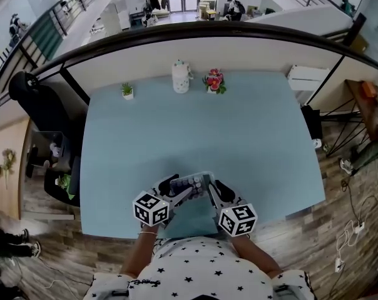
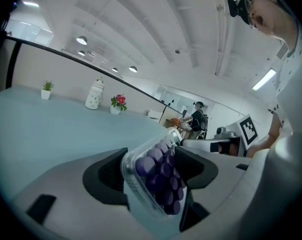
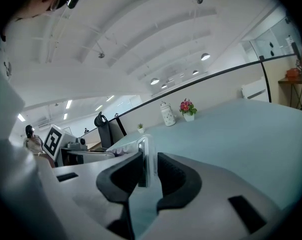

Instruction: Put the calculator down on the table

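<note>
The calculator (image 1: 190,183) is carried between both grippers over the near edge of the blue table (image 1: 195,124), just in front of the person's body. The left gripper (image 2: 152,163) is clamped across the width of its body, with the purple keys showing between the wide-set jaws. The right gripper (image 3: 149,167) pinches a thin edge of it, and its jaws stand close together on that edge.

The step in hand looks like the lowering itself: the calculator is held and positioned above the tabletop, not yet released. From the head view it is hard to tell whether its underside already touches the table or hangs just above it, since the grippers cover it.

The next move calls for bringing it down level until it rests flat, then opening both pairs of jaws and drawing them away sideways without dragging it. It sits close to the table's near edge, so setting it a little farther in would be safer. The small plant (image 1: 127,91), the white jar (image 1: 180,77) and the flowers (image 1: 214,81) stand well apart at the far edge.
</note>
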`<state>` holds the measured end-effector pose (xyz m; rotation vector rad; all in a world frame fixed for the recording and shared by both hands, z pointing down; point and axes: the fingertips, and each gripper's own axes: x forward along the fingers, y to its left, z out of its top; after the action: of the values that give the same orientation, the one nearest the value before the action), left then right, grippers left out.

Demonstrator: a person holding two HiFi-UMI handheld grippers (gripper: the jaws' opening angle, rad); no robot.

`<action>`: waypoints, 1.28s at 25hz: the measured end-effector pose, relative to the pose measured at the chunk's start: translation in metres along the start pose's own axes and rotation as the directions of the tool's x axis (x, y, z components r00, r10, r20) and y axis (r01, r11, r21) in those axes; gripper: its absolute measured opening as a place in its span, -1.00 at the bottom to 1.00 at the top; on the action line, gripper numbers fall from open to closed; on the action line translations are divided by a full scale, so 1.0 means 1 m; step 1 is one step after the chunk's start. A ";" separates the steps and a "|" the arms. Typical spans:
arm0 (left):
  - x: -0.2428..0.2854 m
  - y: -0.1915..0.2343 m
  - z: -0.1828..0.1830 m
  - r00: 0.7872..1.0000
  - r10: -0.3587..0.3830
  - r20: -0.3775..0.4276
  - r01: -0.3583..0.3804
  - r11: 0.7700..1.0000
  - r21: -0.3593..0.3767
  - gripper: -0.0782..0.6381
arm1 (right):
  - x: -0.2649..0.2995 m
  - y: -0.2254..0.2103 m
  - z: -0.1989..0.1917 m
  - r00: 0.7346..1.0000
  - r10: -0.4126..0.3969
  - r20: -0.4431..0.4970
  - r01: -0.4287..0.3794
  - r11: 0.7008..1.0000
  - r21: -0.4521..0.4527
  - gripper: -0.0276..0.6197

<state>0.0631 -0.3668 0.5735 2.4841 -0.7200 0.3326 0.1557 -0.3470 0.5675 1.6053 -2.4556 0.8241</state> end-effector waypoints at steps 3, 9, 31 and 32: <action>0.008 0.002 -0.006 1.000 0.009 -0.022 -0.010 1.000 -0.006 0.05 | 0.003 -0.008 -0.006 1.000 0.002 -0.022 -0.001 1.000 0.009 -0.67; 0.025 0.007 -0.022 0.997 0.031 -0.076 -0.033 0.999 -0.025 0.06 | 0.009 -0.025 -0.021 0.997 0.002 -0.072 -0.001 1.000 0.022 -0.66; 0.047 0.017 -0.061 0.973 0.127 -0.191 -0.137 0.990 -0.041 0.08 | 0.023 -0.049 -0.061 0.972 0.029 -0.232 -0.021 0.999 0.037 -0.66; 0.048 0.018 -0.061 0.972 0.132 -0.192 -0.141 0.989 -0.035 0.08 | 0.024 -0.050 -0.062 0.971 0.029 -0.235 -0.021 0.999 0.038 -0.66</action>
<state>0.0875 -0.3663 0.6494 2.3234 -0.8102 0.5868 0.1759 -0.3518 0.6482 1.3981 -2.3109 1.0041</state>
